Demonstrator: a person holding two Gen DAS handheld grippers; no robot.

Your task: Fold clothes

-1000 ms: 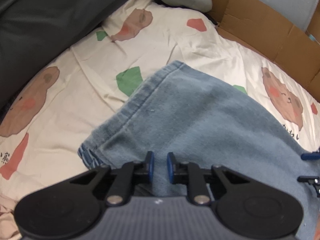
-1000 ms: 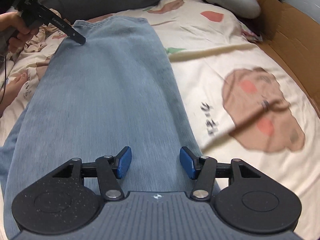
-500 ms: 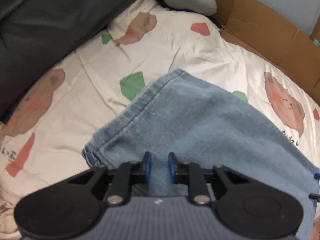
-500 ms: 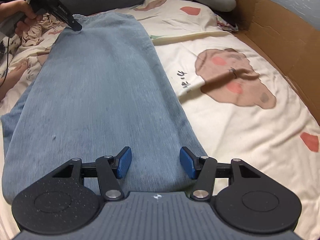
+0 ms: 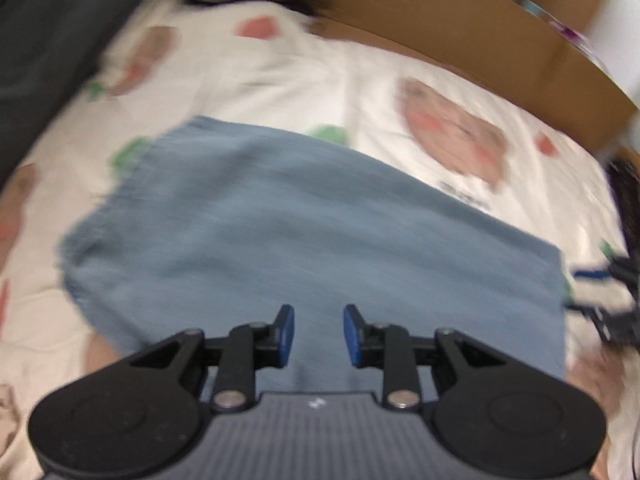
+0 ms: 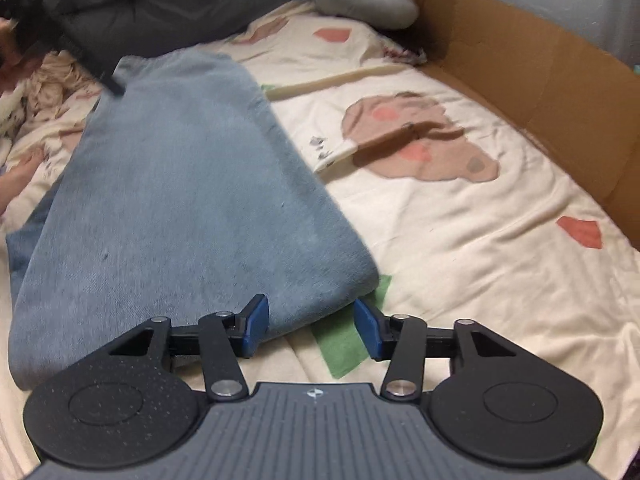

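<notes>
Folded jeans on a printed bedsheet

Left wrist: the left gripper [image 5: 319,334] gapes, empty, over jeans [image 5: 304,216] spread centre to 3 o'clock.
Right wrist: the right gripper [image 6: 311,330] spreads wide at the jeans' near edge; the denim runs toward 11 o'clock on the bedsheet [image 6: 460,220].

Folded blue jeans [image 6: 188,184] lie on a cream bear-print bedsheet [image 6: 460,240]. The right gripper [image 6: 311,330] hovers spread apart at their near edge.
</notes>
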